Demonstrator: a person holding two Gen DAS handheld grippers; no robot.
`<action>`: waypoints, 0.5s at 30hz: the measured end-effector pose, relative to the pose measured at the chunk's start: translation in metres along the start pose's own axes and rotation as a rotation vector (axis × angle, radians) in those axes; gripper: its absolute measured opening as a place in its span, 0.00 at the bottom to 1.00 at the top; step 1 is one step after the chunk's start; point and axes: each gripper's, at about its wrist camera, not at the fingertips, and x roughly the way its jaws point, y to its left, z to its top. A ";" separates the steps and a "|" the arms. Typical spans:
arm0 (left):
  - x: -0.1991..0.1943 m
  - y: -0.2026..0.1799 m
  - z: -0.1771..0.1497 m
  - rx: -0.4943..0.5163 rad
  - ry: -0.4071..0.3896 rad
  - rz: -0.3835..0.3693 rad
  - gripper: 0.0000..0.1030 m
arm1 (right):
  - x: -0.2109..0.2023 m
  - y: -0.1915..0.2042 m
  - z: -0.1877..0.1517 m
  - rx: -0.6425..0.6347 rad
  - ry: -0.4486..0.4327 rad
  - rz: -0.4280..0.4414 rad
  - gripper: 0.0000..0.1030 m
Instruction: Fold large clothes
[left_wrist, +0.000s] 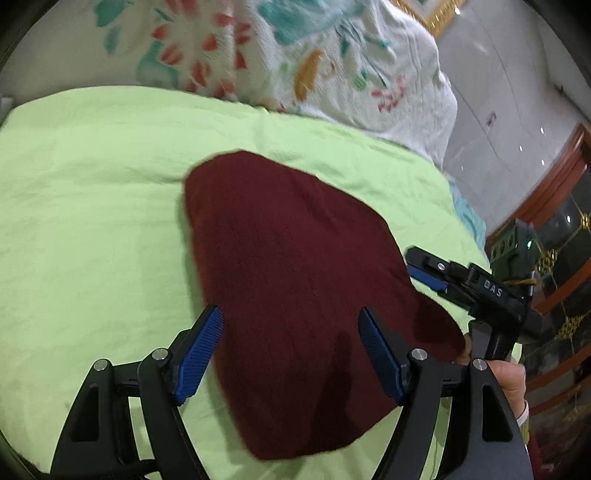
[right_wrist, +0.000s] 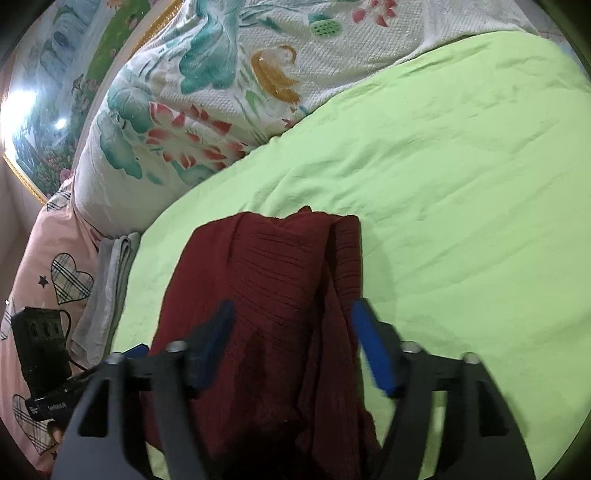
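Both grippers, left (left_wrist: 291, 354) and right (right_wrist: 291, 347), stood spread, pinching nothing. The sweater (left_wrist: 295, 288) lay folded on the sheet (left_wrist: 92, 221) beneath the jaws. Judgement: next, grip matching edges evenly.

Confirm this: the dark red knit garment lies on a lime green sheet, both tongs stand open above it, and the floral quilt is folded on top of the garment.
One error: the floral quilt isn't on the dark red garment; it's bunched beyond it at the lime green sheet's far edge, as the right wrist view shows. Both the left tongs and the right tongs stand open.
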 end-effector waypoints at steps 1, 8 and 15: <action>-0.004 0.007 0.000 -0.023 -0.007 0.007 0.74 | 0.000 -0.001 0.000 0.009 0.010 0.013 0.71; 0.016 0.060 0.001 -0.228 0.082 -0.178 0.74 | 0.020 -0.002 -0.004 0.020 0.104 0.046 0.75; 0.077 0.061 -0.001 -0.270 0.227 -0.235 0.81 | 0.035 -0.015 -0.002 0.077 0.161 0.099 0.75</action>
